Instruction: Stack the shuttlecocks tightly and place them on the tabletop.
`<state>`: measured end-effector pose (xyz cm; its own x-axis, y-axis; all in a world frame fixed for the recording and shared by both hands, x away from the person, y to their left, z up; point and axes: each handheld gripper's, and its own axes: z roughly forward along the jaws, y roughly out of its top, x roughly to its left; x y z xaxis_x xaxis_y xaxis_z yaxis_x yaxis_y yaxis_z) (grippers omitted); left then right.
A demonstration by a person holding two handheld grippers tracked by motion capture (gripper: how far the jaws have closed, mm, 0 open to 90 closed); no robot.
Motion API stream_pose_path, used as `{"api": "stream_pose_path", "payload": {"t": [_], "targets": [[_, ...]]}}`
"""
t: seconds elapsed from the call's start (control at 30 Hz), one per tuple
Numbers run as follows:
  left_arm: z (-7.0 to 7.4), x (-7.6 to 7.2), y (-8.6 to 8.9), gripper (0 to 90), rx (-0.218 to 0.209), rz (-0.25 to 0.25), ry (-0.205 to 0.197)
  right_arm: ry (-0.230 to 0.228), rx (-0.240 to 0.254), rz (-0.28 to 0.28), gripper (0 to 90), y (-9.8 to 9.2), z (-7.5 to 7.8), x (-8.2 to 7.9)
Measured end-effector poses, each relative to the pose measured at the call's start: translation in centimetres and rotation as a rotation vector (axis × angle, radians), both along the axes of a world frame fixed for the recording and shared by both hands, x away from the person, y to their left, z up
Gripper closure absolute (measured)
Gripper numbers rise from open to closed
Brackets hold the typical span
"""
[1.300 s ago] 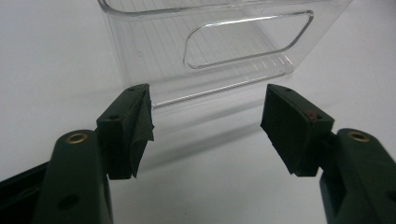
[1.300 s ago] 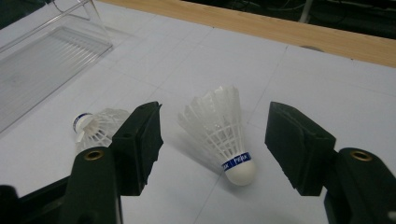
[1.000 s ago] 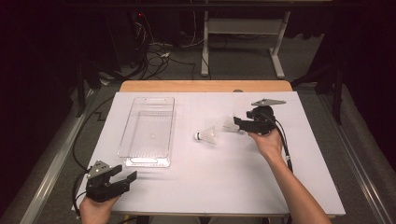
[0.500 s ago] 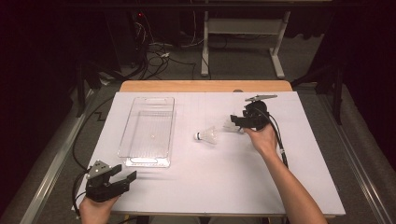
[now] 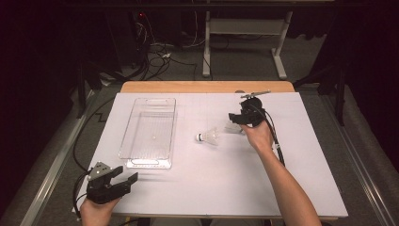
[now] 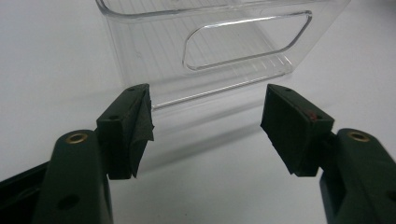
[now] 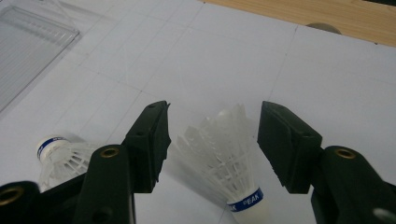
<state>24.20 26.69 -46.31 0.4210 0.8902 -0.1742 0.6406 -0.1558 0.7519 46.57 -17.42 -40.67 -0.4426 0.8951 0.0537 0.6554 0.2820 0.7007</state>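
The right gripper (image 5: 234, 121) is hovering over the far middle of the white surface (image 5: 197, 188), and a shuttlecock (image 7: 229, 156) is sitting right between its jaws in the right gripper view. Its feathers are fanning away from the camera and its blue-banded cork is pointing back toward the gripper body. The jaws have just been closing in on it, yet they are standing apart, with a sliver of surface showing on each side of the feathers, so the pads are not pressing on it. A second shuttlecock (image 5: 209, 137) is lying on its side just beside the first, toward the person, with its cork pointing toward the clear plastic tray (image 5: 129, 141); in the right gripper view it is peeking out behind the left-hand jaw.

Down at the near left corner, the left gripper (image 5: 126, 175) is resting low with its jaws wide apart and nothing between them. It is facing the near end wall of the tray, with its cut-out handle slot, which is standing close ahead.
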Motion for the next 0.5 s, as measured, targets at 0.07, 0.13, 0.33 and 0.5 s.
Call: {"api": "stream_pose_path", "payload": {"t": [0.07, 0.13, 0.33, 0.5], "targets": [[0.0, 0.0, 0.0, 34.3, 0.000, -0.001, 0.001, 0.006, -0.005, -0.002, 44.2, 0.2, -0.1, 0.2], [0.0, 0.0, 0.0, 34.3, 0.001, -0.001, 0.001, 0.016, -0.006, -0.006, 44.2, 0.3, -0.2, 0.5], [0.0, 0.0, 0.0, 34.2, 0.002, -0.002, 0.001, 0.036, -0.032, -0.012, 45.3, 1.1, 0.0, 1.3], [0.0, 0.0, 0.0, 34.2, 0.003, -0.005, 0.001, 0.059, -0.053, -0.030, 46.0, 1.6, -0.1, 2.0]]}}
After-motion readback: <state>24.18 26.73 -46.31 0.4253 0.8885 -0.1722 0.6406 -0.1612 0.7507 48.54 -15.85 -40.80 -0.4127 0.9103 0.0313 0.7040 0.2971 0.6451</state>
